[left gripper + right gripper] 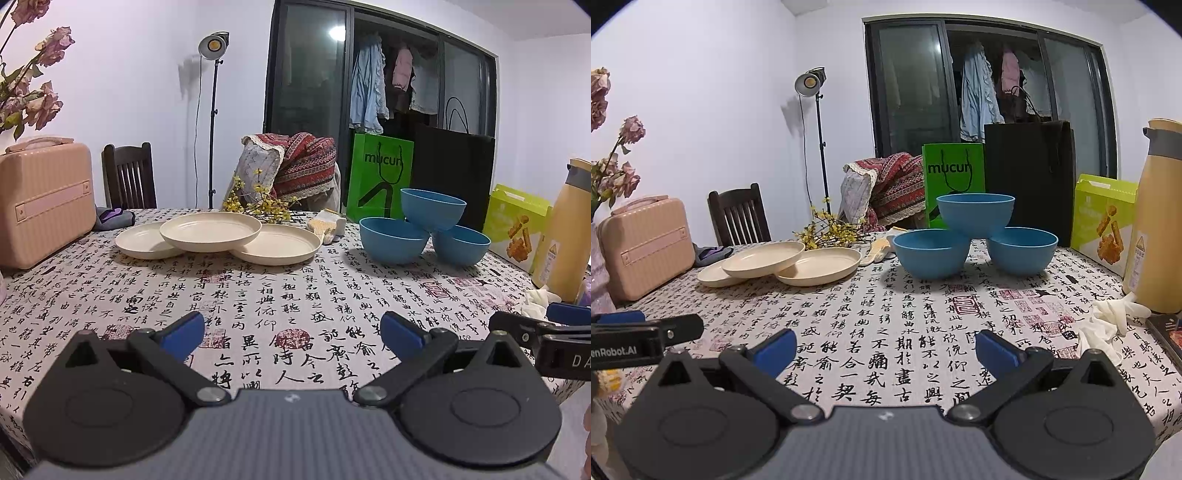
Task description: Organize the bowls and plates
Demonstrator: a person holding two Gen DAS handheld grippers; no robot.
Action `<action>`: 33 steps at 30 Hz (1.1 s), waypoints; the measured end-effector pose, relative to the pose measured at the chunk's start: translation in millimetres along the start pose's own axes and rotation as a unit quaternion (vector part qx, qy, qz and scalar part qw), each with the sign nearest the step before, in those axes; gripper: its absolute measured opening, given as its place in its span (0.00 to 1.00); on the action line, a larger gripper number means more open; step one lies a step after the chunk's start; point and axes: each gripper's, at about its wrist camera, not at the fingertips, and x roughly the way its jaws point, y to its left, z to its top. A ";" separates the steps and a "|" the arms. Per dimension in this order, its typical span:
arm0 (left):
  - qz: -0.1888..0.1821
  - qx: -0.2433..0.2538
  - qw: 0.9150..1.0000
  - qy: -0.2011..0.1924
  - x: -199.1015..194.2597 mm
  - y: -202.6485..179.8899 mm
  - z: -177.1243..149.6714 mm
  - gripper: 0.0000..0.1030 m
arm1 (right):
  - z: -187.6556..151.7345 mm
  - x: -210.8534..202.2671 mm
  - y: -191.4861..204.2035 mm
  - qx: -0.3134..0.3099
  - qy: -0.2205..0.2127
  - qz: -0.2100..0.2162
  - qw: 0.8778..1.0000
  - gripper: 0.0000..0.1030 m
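The middle cream plate hides parts of both plates beneath it; the top blue bowl covers the far rims of the two lower bowls; the yellow flask is cut off by the frame edge.

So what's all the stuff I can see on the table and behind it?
plates: three, cream, left part of table, one resting atop the other two
bowls: three, blue, right of plates, one perched on two
work glove: one, white and yellow, between plates and bowls
yellow flowers: one sprig, behind plates
case: one, pink, far left
flask: one, yellow, far right
snack box: one, green, beside flask
white glove: crumpled, near flask
bags: one green, one black, behind bowls
chair: one, dark wood
lamp: one, on stand
left gripper: jaws open
right gripper: jaws open
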 end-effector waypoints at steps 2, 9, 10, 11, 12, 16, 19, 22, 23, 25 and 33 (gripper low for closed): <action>0.001 0.000 1.000 0.000 0.3 0.1 0.1 1.00 | -0.1 0.0 -0.3 0.000 -0.001 -0.001 1.000 1.00; 0.000 -0.003 1.000 -0.001 0.3 1.7 0.2 1.00 | 0.1 0.6 -1.3 -0.001 -0.001 -0.002 1.000 1.00; 0.000 -0.003 1.000 0.000 0.4 1.7 0.3 1.00 | 0.1 0.6 -1.4 -0.001 -0.001 -0.002 1.000 1.00; 0.001 -0.004 1.000 0.000 0.4 1.6 0.3 1.00 | 0.1 0.6 -1.3 -0.001 -0.001 -0.002 1.000 1.00; 0.001 -0.004 1.000 0.000 0.5 1.9 0.3 1.00 | 0.1 0.6 -1.2 -0.001 -0.001 -0.002 1.000 1.00; 0.003 -0.007 1.000 -0.001 0.2 3.0 0.9 1.00 | 0.0 0.8 -1.7 -0.001 -0.001 -0.001 1.000 1.00; 0.003 -0.007 1.000 -0.001 0.2 3.5 1.1 1.00 | -0.1 0.7 -1.3 -0.001 -0.001 -0.002 1.000 1.00; 0.003 -0.007 1.000 -0.001 0.0 3.8 0.9 1.00 | -0.1 0.8 -1.4 -0.002 -0.001 -0.002 1.000 1.00; 0.003 -0.007 1.000 -0.002 0.0 3.8 0.9 1.00 | 0.2 1.2 -1.1 -0.002 -0.001 -0.002 1.000 1.00; 0.003 -0.007 1.000 -0.001 0.1 3.8 0.9 1.00 | 0.6 1.2 -1.2 -0.003 -0.001 -0.002 1.000 1.00; 0.005 -0.009 1.000 -0.003 0.8 6.6 2.3 1.00 | 0.7 1.4 -1.4 -0.003 -0.001 -0.002 1.000 1.00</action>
